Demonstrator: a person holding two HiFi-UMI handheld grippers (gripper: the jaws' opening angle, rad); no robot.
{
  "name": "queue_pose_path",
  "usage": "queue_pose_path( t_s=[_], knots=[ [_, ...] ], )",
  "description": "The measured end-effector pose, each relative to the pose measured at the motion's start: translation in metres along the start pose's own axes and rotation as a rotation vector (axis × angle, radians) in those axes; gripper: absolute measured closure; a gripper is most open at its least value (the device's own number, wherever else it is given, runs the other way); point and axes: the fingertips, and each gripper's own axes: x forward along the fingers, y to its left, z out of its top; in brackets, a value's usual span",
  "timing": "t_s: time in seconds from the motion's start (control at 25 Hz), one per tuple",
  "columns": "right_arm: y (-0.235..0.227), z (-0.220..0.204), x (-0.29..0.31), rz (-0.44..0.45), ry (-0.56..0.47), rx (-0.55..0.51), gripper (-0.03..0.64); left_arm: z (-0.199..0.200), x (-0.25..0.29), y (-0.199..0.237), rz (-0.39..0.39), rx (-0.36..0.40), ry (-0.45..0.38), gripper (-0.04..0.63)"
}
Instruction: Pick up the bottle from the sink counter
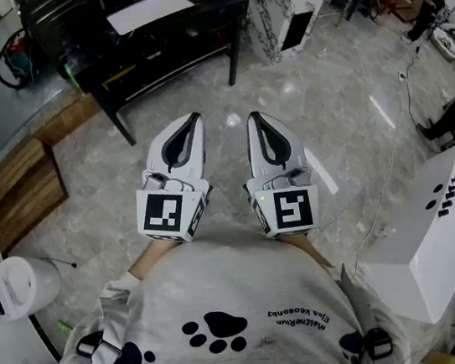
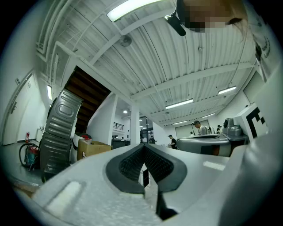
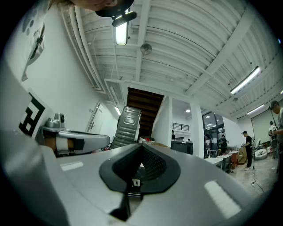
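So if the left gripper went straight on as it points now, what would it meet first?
Probably nothing close. The left gripper, shut and empty, points about level; the black table ahead seems lower than its line. Far beyond its tips stands a white pillar, but depth is unclear.

Place: an open-plan lab or workshop hall.
Floor: grey marbled stone floor (image 1: 349, 142), with a thin loose cable (image 1: 388, 178) trailing on the right.
Ceiling: white ribbed metal ceiling (image 3: 185, 48) with long tube lights (image 2: 179, 104).
Furniture: black metal-framed desk (image 1: 165, 46) far left.
People: a standing person (image 3: 246, 148) far off.
Stock: brown cardboard box (image 2: 93, 148) on the left.
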Motion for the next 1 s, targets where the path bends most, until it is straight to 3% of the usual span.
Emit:
queue_pose_path(
  t_s=[0.56,1.0],
  knots=[
    [-0.004,-0.028,0.018,0.056,0.008,0.056,0.615,-0.022,0.021,0.009,0.031,-0.006,0.039,0.594],
    [-0.048,-0.06,0.13,0.022,-0.001,0.051,0.615,-0.057,0.133,0.078,-0.018,-0.03,0.008,0.594]
  ],
)
